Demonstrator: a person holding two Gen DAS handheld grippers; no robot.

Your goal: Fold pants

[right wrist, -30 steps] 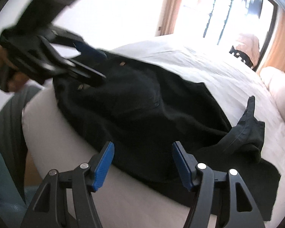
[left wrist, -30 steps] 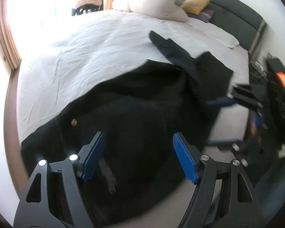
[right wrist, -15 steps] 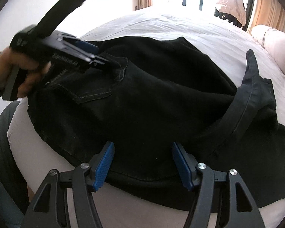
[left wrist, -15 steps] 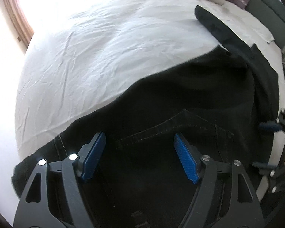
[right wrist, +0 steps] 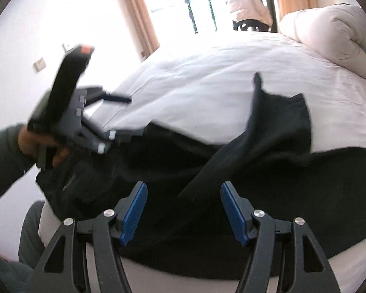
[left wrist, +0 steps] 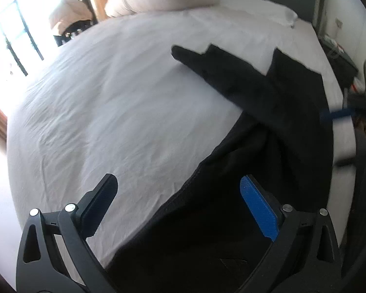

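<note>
Your left tool (left wrist: 178, 202) is spreading its jaws wide, one ribbed blue pad over the black pants (left wrist: 268, 131) and the other finger over bare sheet, nothing pressed between them. Your right tool (right wrist: 183, 210) hangs with its jaws partly apart above the dark cloth, gripping nothing. The pants lie rumpled near the bed's (left wrist: 114, 102) front edge: heavy, matte black fabric, one leg flung out in a tapering point across the creased white sheet. A puffy, rolled duvet (right wrist: 329, 34) sits at the far end of the bed.
</note>
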